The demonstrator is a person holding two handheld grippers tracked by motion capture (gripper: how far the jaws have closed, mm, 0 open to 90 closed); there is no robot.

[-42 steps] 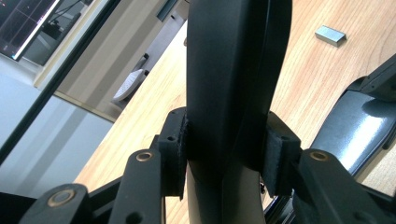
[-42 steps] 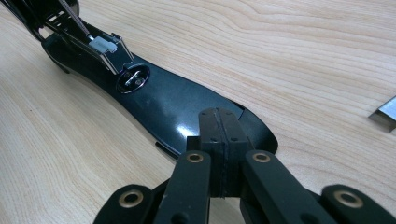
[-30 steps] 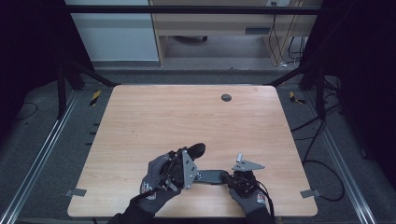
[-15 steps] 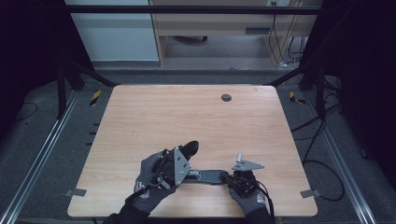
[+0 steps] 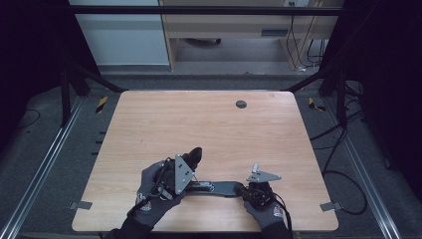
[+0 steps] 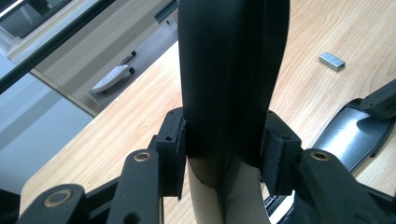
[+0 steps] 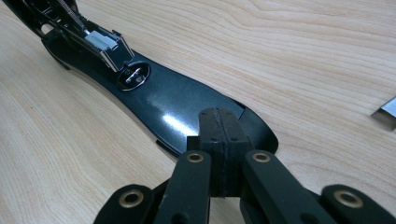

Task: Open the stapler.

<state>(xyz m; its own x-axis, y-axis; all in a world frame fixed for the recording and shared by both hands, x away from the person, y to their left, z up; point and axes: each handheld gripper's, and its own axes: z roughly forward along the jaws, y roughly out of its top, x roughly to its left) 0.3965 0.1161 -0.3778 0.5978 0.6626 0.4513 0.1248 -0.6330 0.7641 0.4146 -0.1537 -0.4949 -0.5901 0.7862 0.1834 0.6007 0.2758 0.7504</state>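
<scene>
Pale wood-grain desk (image 5: 149,124) fills the middle of the high view, with grey floor and black frame rails around it. Nearest the person's edge, the right hand (image 5: 266,211) in a dark grey glove lies low and flat on the desk, holding the right gripper (image 5: 245,190) level and pointing toward the left hand. Its jaws are fully closed, pad against pad, and their tips rest on the rounded end of the stapler base (image 5: 221,187); the right gripper view shows the closed pads (image 7: 218,123) on that glossy black base (image 7: 173,109), with the metal staple channel (image 7: 100,42) farther along it. The base lies flat on the desk between the two hands.

Beside it, the left hand (image 5: 154,186) is raised and tilted, wrist low, so the left gripper (image 5: 191,162) angles up and away from the person. Its jaws stand about half open and clamp the black stapler top arm (image 5: 194,155), which is swung up off the base; the left gripper view shows both pads (image 6: 177,149) pressed against the arm's sides (image 6: 229,70).

Farther out, a small metal block (image 6: 332,61) lies on the bare wood, and a dark round cable port (image 5: 241,104) sits near the far edge.
</scene>
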